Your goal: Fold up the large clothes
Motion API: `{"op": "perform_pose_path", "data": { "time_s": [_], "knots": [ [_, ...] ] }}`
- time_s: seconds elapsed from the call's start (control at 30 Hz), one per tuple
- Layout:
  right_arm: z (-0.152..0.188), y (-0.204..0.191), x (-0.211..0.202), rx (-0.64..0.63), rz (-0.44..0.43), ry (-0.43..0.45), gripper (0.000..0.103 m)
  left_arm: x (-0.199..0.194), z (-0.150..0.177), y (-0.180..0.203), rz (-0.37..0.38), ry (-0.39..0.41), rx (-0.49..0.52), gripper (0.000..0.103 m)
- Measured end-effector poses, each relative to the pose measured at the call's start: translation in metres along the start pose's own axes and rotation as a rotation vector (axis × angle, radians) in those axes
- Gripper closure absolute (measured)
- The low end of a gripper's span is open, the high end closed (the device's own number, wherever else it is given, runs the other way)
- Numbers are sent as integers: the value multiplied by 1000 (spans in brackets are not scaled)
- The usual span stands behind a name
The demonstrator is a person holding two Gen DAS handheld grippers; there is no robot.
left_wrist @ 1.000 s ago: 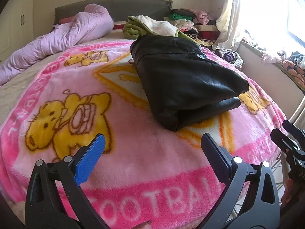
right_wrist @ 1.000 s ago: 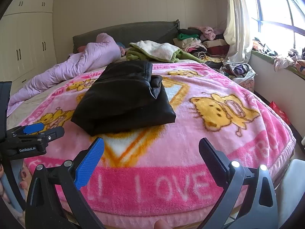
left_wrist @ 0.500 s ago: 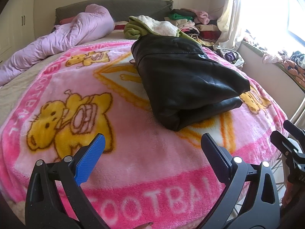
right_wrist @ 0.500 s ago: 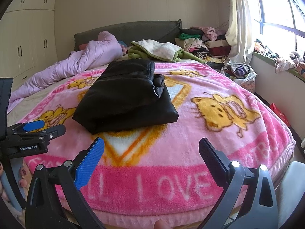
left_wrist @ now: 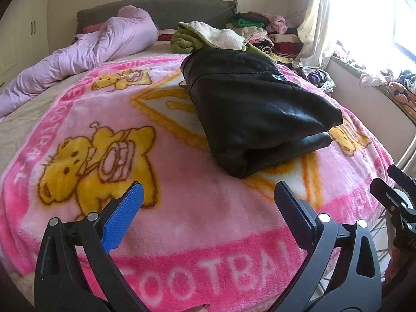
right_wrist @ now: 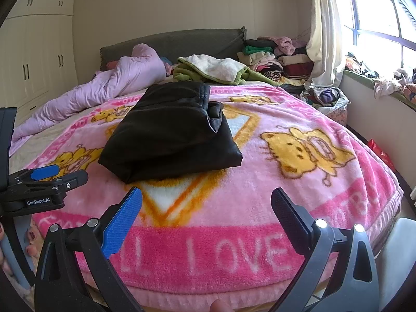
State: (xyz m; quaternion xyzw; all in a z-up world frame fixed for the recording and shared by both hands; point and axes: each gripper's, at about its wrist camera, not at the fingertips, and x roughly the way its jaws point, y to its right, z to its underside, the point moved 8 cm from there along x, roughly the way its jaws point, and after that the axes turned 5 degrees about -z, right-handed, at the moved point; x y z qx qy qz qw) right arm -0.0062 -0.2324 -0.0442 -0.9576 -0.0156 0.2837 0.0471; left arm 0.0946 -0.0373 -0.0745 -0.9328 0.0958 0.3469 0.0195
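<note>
A home bedroom: bed (right_wrist: 338, 182) with headboard (right_wrist: 182, 41); built-in wardrobes (right_wrist: 33, 59); curtained window (right_wrist: 377, 13); piled clothes (right_wrist: 273, 54).

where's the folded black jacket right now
The folded black jacket lies mid-bed on the pink blanket, ahead of both open grippers, with the green blanket behind it.

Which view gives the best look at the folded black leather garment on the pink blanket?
The right wrist view: the folded black leather garment shows its whole flat top and tucked layers. The left wrist view shows it obliquely, mostly the bulky folded edge.
</note>
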Motion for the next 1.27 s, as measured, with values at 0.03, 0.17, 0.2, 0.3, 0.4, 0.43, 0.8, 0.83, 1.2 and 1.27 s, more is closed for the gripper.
{"op": "perform_pose_path", "data": {
  "time_s": [0.03,0.17,0.2,0.3,0.4,0.43,0.8,0.83,1.2,1.27],
  "knots": [
    [0,0,0,-2,0,-1,4,0,0,0,0,0,1,9],
    [1,-1,0,-7,1,0,4,0,0,0,-1,0,-1,9],
    [1,-1,1,-5,3,0,4,0,0,0,0,0,0,9],
    [1,-1,0,-3,4,-2,4,-1,0,-1,-3,0,-1,9],
    [1,-1,0,-4,6,0,4,-1,0,-1,-3,0,0,9],
    [1,-1,0,-5,6,-1,4,-1,0,-2,-3,1,0,9],
    [10,26,-6,81,77,8,4,0,0,-7,-27,-13,-12,9],
    [11,39,-10,124,104,20,4,1,-1,-9,-34,-18,-16,9],
    [102,341,-113,572,825,-56,4,0,-52,-228,-175,-39,-339,9],
    [145,415,-140,707,958,-126,4,-5,-53,-333,-411,-26,-385,9]
  ]
}}
